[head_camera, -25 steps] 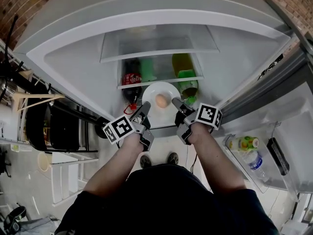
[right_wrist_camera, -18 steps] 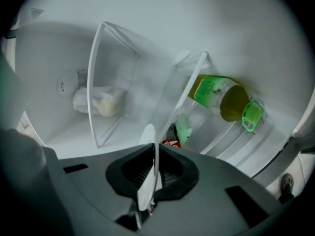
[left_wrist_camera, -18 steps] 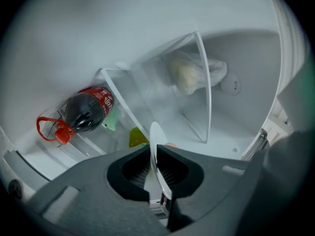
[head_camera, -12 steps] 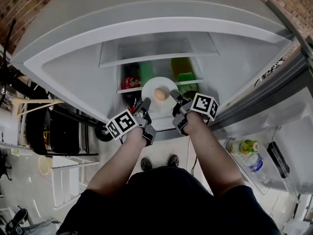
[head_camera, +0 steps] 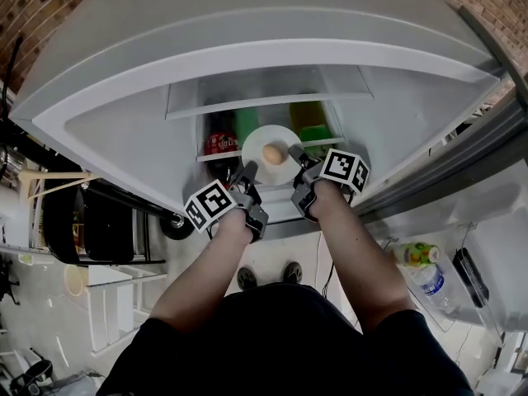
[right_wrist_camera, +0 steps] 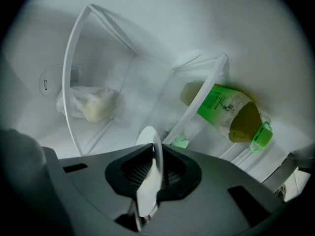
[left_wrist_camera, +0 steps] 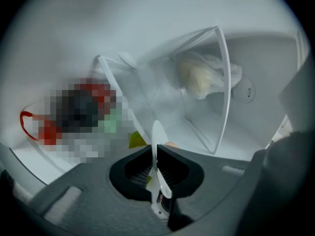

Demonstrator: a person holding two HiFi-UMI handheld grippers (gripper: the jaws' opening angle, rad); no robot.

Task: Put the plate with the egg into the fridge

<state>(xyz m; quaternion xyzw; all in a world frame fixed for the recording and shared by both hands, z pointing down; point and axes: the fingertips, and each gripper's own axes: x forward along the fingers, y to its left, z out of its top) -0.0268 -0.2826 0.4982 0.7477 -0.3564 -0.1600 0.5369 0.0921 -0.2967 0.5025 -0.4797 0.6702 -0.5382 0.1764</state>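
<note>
Because the egg is lying loose on the white plate, I am holding it level at the fridge opening, left gripper clenched on its left rim and right gripper on its right, aiming to slide it in flat between the cola bottle and the green bottle.

Blk tee; left gripper, right gripper: b/w cubes

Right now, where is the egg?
In the head view the egg lies on the white plate, held by the left claw and right claw, between a red-labelled bottle at left and a green bottle at right.
</note>
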